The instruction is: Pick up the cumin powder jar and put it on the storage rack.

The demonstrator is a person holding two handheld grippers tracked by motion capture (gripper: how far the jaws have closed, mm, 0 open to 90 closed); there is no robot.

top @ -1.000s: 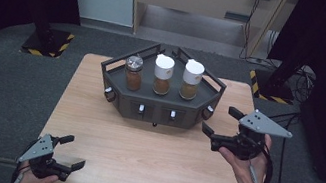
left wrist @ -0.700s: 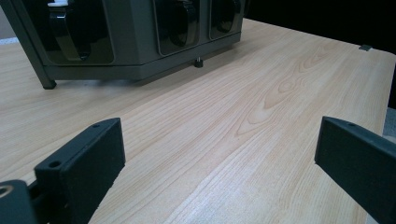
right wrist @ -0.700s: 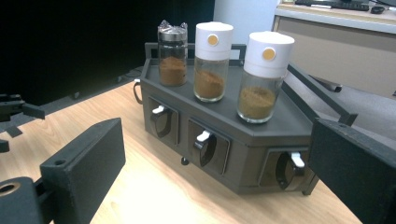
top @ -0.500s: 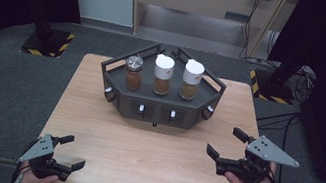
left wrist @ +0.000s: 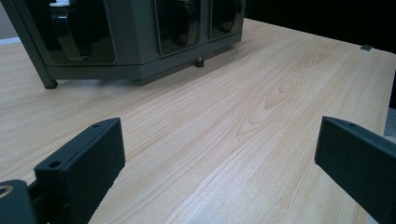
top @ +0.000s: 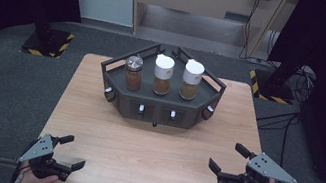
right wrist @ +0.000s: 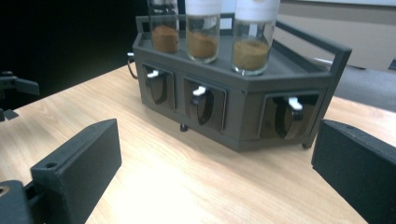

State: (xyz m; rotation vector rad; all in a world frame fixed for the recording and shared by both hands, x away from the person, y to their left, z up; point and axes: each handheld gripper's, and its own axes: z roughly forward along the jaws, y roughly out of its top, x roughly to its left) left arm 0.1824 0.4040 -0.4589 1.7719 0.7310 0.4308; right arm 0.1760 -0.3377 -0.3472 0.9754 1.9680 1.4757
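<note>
I have both tools low over the near edge of the table (top: 109, 127), 1 at each corner, well apart from each other. My left tool (top: 67, 153) sits at the near left corner with its jaws spread wide and nothing between them; in the left gripper view I see bare wood grain running between the 2 black jaws. My right tool (top: 233, 159) is at the near right corner, pointing toward the middle of the table. Its jaws have just been opening and now stand spread wide, with nothing between them.

The dark rack (top: 158, 108) stands on the far half of the table, roughly centred, well apart from both tools. On its top deck 3 spice jars stand upright in a row: a silver-lidded jar (top: 133, 72) on the left, then 2 white-capped jars (top: 163, 74), the second white-capped one (top: 191, 79) on the right. All 3 hold brownish powder. The front faces of the rack carry recessed drawers with small white knobs (right wrist: 199, 90). In the right gripper view the rack lies ahead between my jaws, and the left tool shows at the far left edge (right wrist: 11, 88).
</note>
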